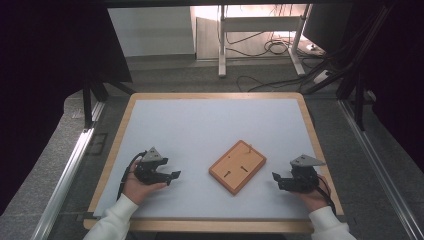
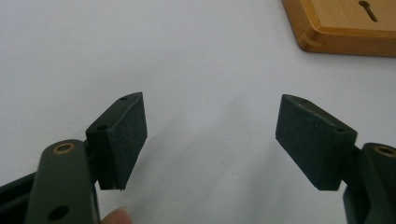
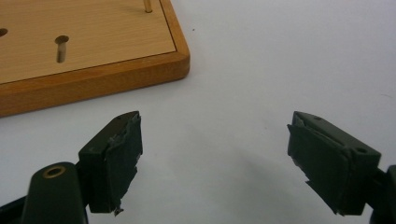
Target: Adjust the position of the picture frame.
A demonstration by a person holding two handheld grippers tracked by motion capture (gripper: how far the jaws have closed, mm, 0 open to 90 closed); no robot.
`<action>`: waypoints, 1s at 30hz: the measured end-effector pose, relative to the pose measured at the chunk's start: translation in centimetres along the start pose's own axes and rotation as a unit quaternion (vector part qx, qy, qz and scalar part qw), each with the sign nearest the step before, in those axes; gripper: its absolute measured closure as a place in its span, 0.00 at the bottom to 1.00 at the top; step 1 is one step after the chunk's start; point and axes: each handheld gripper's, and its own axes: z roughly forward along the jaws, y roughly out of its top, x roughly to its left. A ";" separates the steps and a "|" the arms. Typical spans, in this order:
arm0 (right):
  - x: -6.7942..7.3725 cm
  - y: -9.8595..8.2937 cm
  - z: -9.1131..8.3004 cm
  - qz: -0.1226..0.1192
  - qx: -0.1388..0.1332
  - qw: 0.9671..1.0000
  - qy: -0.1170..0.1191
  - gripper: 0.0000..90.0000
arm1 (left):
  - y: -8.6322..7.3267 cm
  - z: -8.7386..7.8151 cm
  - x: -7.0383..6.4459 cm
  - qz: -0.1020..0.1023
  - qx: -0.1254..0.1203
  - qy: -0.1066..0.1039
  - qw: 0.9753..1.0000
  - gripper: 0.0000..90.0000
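Observation:
A flat wooden board (image 1: 237, 166) with keyhole slots and a thin upright peg (image 1: 249, 147) lies turned at an angle on the white mat (image 1: 210, 130). My left gripper (image 1: 175, 175) rests on the mat to the board's left, open, nothing between its pads. In the left gripper view (image 2: 210, 135) a corner of the board (image 2: 345, 25) lies ahead to the right. My right gripper (image 1: 275, 178) sits to the board's right, open and holding nothing. From the right gripper view (image 3: 215, 158) the board (image 3: 84, 51) and its peg (image 3: 147, 5) lie ahead to the left.
The mat sits in a wooden-framed tabletop (image 1: 116, 145). Metal rails (image 1: 70, 165) run along both sides of the table. Beyond the far edge stand a white desk frame (image 1: 260, 30) and loose cables (image 1: 275, 47) on the floor.

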 end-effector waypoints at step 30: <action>1.2 4.1 0.8 -0.010 -0.005 1.000 0.026 0.30 | -0.2 0.0 0.0 -0.002 0.004 -0.004 1.000 0.28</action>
